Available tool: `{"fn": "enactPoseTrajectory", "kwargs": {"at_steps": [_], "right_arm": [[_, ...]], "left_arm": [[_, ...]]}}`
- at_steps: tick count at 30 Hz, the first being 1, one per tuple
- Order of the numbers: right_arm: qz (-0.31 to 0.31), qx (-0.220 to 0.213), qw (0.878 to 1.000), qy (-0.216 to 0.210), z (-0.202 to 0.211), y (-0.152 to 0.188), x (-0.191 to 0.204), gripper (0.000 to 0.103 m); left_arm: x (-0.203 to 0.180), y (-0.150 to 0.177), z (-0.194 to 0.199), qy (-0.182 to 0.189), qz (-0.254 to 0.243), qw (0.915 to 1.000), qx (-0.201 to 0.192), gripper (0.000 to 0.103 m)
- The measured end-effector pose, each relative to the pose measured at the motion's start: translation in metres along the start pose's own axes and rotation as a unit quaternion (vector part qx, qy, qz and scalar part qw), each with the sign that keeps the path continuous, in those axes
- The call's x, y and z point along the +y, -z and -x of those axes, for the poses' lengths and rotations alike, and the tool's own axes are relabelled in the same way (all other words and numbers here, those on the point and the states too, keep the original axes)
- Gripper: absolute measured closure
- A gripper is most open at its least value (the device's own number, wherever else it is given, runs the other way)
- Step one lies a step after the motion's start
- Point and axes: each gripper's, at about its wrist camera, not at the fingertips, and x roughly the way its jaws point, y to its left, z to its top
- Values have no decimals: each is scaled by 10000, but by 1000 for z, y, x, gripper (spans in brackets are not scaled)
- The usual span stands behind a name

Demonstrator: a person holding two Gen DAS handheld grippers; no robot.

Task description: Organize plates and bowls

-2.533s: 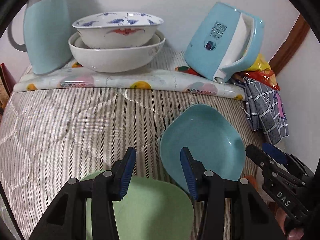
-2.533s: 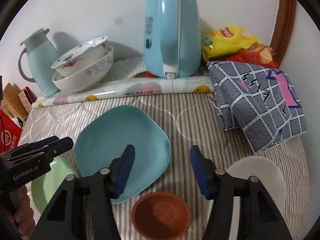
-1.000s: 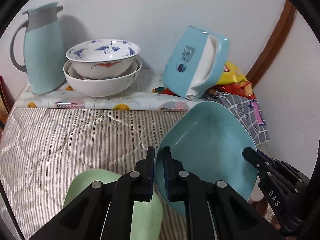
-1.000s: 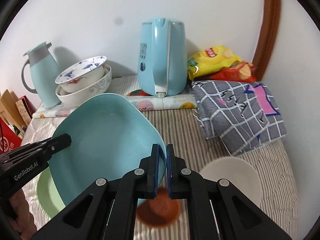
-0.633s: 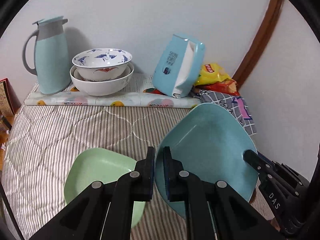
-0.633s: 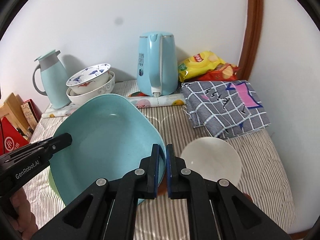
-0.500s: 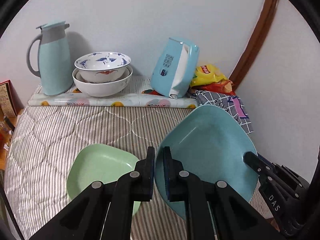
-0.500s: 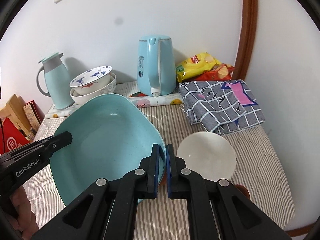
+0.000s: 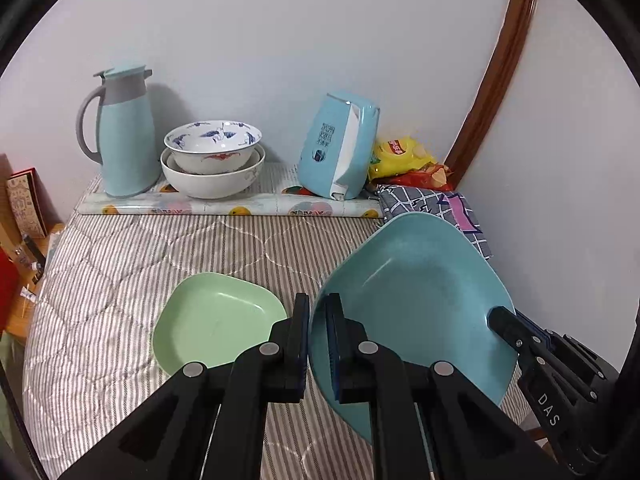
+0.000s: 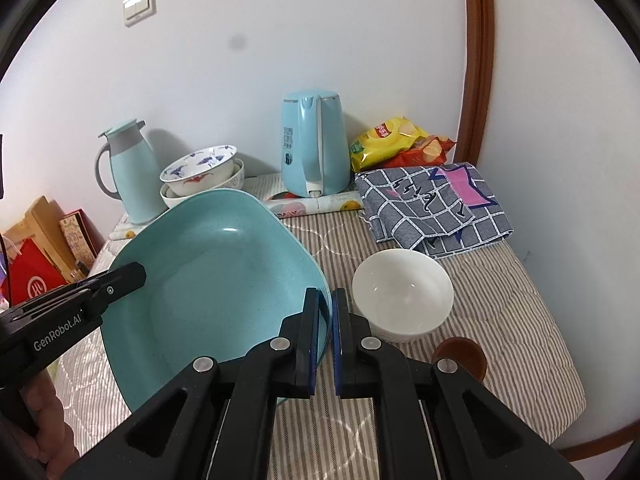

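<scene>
green plate point(image 9: 216, 318) edge hidden behind left tongs point(image 9: 318, 316)

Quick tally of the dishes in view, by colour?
Blue plate, held by both grippers: 1
Green plate: 1
White bowls: plain, large, blue-patterned: 3
Brown dish: 1
Total: 6

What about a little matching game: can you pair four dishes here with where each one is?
1. blue plate
2. green plate
3. patterned bowl
4. white bowl

a. nested in another bowl
b. alone on the striped cover, beside the checked cloth
c. flat on the striped cover
d. clamped at its rim by both grippers

Pairs: 1-d, 2-c, 3-a, 4-b
</scene>
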Motion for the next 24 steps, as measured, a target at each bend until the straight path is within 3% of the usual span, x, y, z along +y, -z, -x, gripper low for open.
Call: {"fn": "enactPoseTrajectory", "kwargs": {"at_steps": [24], "right_arm": [[-7,-100,9998,-174,24,13,25,97]], "left_arm": [[21,12,33,-108,137,9998,-131,94]]}}
